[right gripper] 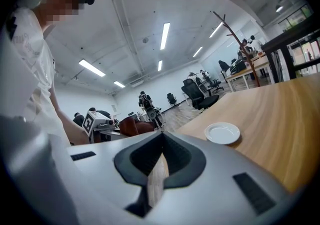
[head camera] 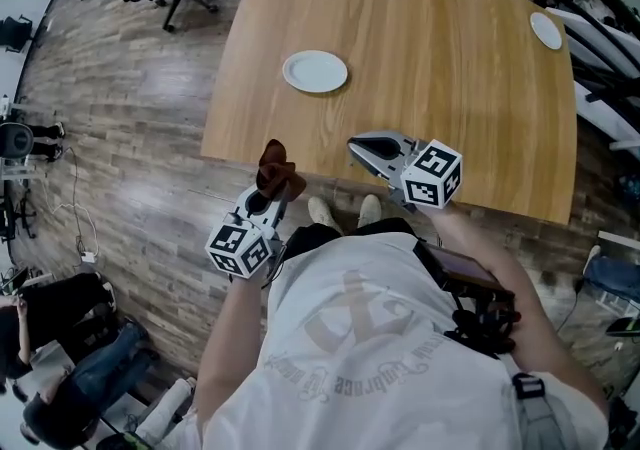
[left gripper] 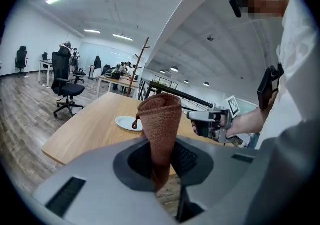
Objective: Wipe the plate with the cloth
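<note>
We stand at the near edge of the tabletop (head camera: 440, 68). The plate (head camera: 315, 71) lies well beyond both grippers and nothing touches it, so we judge the wiping is not yet begun. Our left gripper (head camera: 266, 196) is clamped on the lower end of the brown cloth (head camera: 277, 170), whose bunched top stands free above the jaws, ready, it seems, to be carried to the plate. Our right gripper (head camera: 372, 148) hangs on the near right of the plate, jaws drawn together with nothing between them, likely kept free to steady the plate.
</note>
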A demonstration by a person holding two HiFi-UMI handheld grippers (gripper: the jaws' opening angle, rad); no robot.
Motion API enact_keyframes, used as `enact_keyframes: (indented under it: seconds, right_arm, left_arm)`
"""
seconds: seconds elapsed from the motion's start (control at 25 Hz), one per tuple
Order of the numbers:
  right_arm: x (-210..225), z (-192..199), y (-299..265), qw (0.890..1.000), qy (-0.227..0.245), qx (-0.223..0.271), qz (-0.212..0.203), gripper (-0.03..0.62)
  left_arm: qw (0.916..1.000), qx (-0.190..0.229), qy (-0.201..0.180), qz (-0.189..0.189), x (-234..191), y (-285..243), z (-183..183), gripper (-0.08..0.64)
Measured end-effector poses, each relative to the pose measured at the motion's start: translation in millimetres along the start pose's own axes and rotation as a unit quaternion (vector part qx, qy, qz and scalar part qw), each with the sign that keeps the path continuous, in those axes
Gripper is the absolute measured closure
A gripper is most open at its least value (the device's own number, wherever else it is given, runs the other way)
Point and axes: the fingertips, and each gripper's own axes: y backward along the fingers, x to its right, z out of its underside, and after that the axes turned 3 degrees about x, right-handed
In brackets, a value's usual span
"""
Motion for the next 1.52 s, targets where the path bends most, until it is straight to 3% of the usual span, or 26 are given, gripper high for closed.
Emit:
enact_keyframes:
  seconds: [0.24,0.56,0.92,1.24,1.52]
  right_arm:
    - [19.2,10.0,-7.7,0.999,0.007,-0.015,0.041,0.581]
    - [44.3,-5.2,-28.0,0.994,-0.002,-0.003,0.107,0.581]
    - [68.9,-17.6,-69.1,0.989,-0.009,0.015,0.146,0.581]
    - [82.2,-19.0,-71.6,0.978,-0.018,0.025,0.207,0.581]
    - [92.9,-6.1,-53.8,0.972,-0.041,0.029,0.231,0.581]
  left_arm:
    - [0.9992,-0.011,0.013,0.035,-26.1,-21.4,10.1,0.495]
    - [0.9959,-0.018,0.005,0.088,-73.7,-59.9,-21.7,0.494]
    - [0.9910,-0.043,-0.017,0.126,-116.5,-84.8,-43.0,0.494]
    - [0.9785,-0.096,-0.051,0.175,-125.0,-111.3,-39.4,0.494]
    - [0.9757,-0.129,-0.058,0.167,-130.0,-140.9,-38.5,0.494]
